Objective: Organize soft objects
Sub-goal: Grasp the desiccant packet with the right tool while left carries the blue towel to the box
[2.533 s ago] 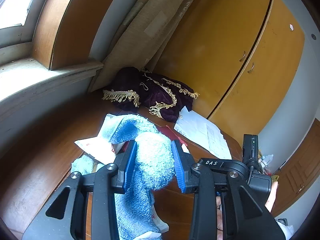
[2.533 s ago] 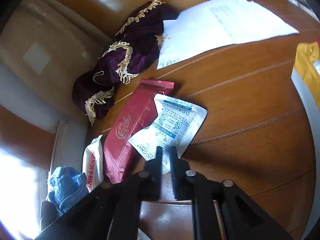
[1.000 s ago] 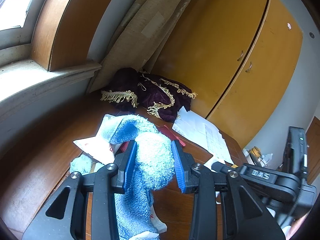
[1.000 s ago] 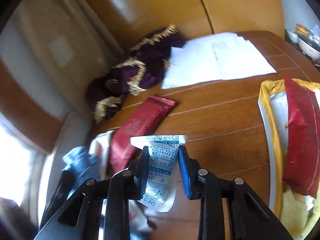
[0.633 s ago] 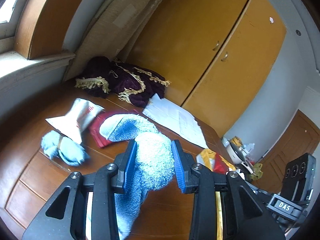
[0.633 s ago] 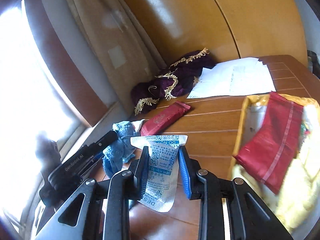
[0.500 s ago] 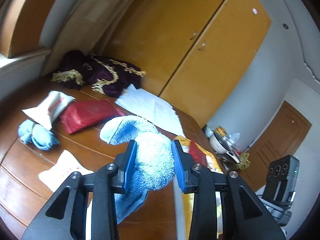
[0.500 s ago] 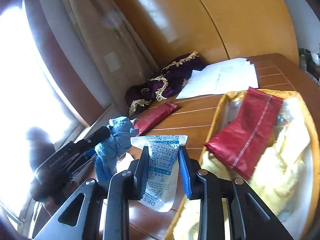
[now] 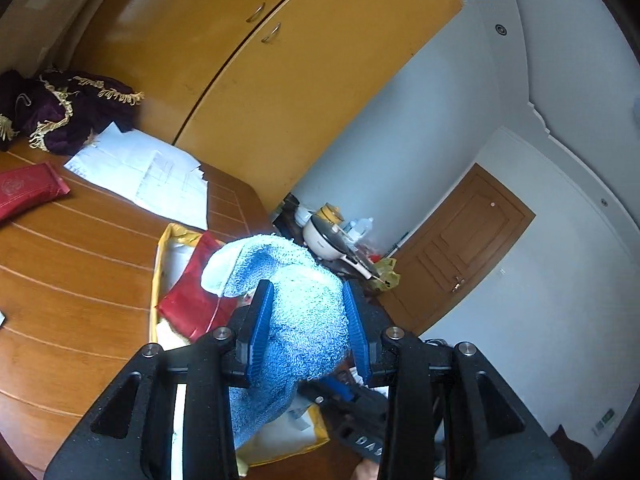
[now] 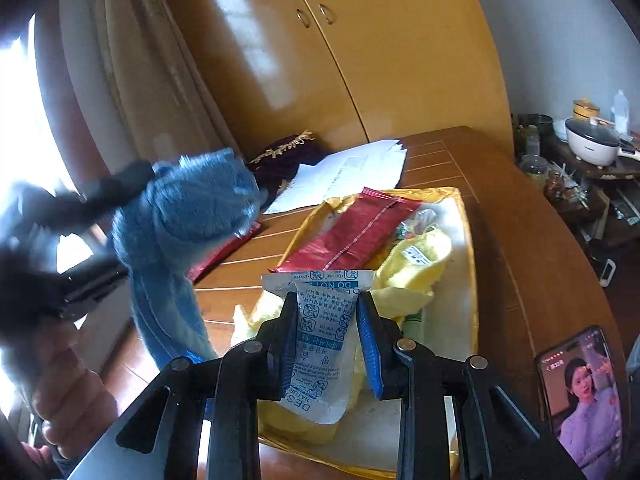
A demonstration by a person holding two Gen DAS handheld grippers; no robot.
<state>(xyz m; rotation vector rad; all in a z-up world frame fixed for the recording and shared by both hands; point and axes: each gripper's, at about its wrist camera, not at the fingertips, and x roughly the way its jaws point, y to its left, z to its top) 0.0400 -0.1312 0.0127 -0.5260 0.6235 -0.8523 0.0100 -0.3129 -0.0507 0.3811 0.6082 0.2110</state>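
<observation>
Tray (image 10: 469,240) with red packet (image 10: 352,236), yellow cloth (image 10: 416,268)

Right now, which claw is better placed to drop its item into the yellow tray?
Right claw: its desiccant packet hangs directly over the yellow tray. The left claw's blue towel sits beside the rim.

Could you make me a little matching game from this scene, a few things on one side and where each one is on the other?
Things:
1. blue towel
2. white desiccant packet
3. red pouch
4. phone

Places:
a. lying in the yellow tray
b. flat on the wooden table, screen lit
c. clamped in the left gripper
d. clamped in the right gripper

Pairs: 1-c, 2-d, 3-a, 4-b
</observation>
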